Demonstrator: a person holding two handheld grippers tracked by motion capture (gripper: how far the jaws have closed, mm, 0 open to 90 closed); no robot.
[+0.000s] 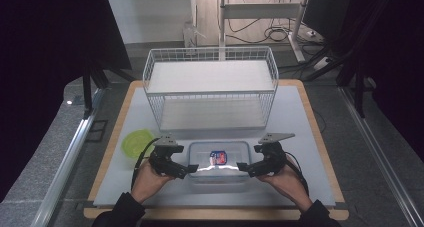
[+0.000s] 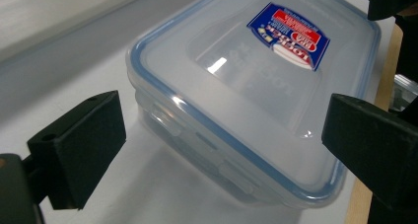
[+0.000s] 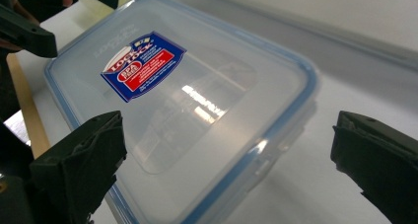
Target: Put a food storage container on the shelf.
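A clear plastic food box [image 1: 218,162] with a blue-rimmed lid and a red-and-blue label lies on the white mat near the front edge. My left gripper [image 1: 189,170] is at its left end, jaws open, the box's short side [image 2: 236,135] between them. At the right end my right gripper [image 1: 242,167] is open too, jaws spread around that end of the box [image 3: 197,115]. Each gripper is held in a hand. In the left gripper view the other gripper's jaw [image 2: 392,2] shows past the box.
A white wire two-shelf rack [image 1: 210,87] stands behind the box in the middle of the mat. A green round lid or bowl [image 1: 136,142] lies left of my left gripper. The wooden table edge [image 1: 215,214] runs just in front of the hands.
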